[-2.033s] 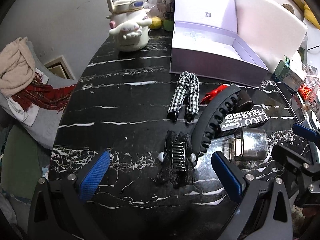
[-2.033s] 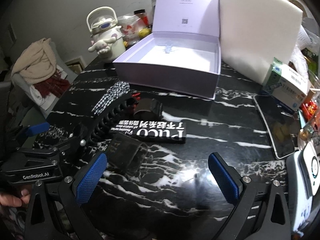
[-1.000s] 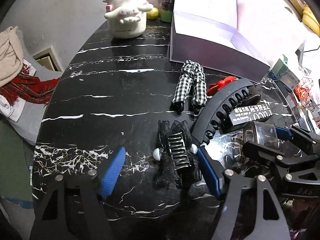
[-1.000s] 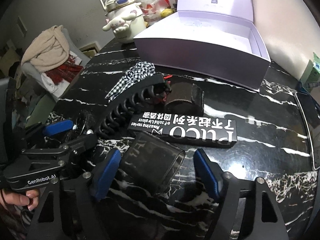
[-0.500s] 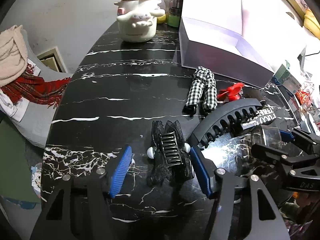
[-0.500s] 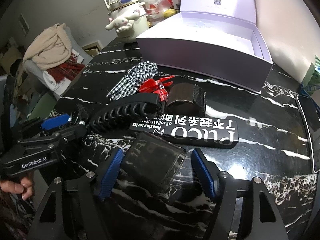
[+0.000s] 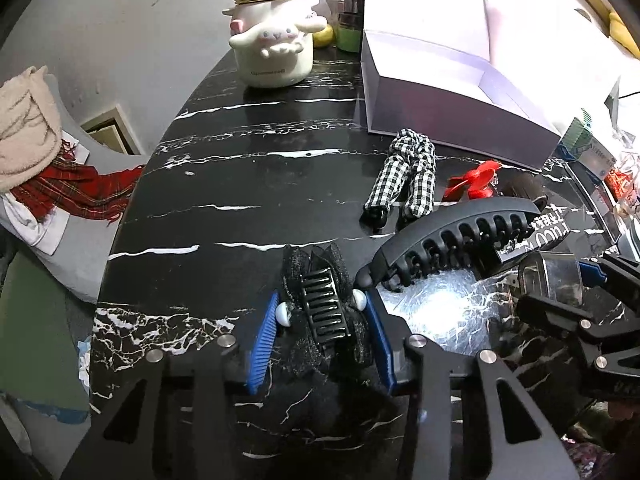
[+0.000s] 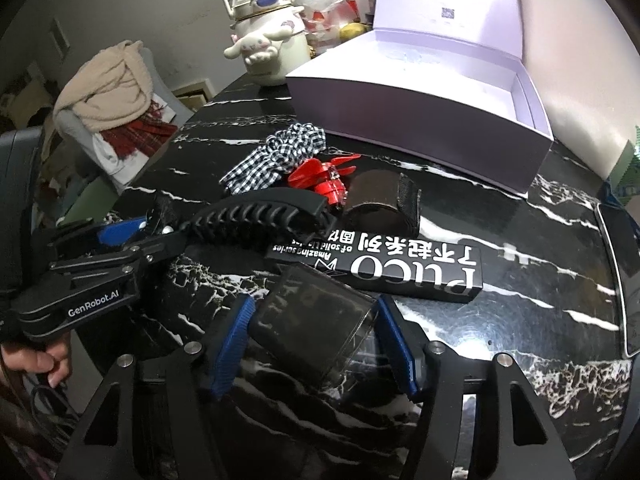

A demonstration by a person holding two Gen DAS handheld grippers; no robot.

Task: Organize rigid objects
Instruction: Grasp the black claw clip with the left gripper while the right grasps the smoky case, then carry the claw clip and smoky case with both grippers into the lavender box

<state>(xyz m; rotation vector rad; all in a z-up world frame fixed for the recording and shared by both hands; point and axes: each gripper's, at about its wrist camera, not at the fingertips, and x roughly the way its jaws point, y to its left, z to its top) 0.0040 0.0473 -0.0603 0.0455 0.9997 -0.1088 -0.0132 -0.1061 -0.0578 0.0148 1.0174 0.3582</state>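
Observation:
My left gripper [image 7: 320,320] is shut on a black lace hair claw [image 7: 322,308] with pearl beads, on the black marble table [image 7: 240,184]. My right gripper [image 8: 316,336] is shut on a clear smoky plastic box [image 8: 316,328], which also shows in the left wrist view [image 7: 554,276]. A long black banana clip [image 7: 456,236] lies between them. A checked scrunchie [image 7: 408,176], a red claw clip [image 8: 324,176], a brown clip [image 8: 384,204] and a black PUCO box [image 8: 400,268] lie behind. An open lilac gift box [image 8: 432,100] stands at the back.
A white character kettle [image 7: 276,40] stands at the back left with jars beside it. A dark tablet [image 8: 620,276] lies at the right edge. A chair with a beige and red scarf [image 8: 108,96] stands off the table's left side.
Both grippers have closed: the left onto the lace hair claw, the right onto the clear box. The banana clip has swung round to lie more crosswise.

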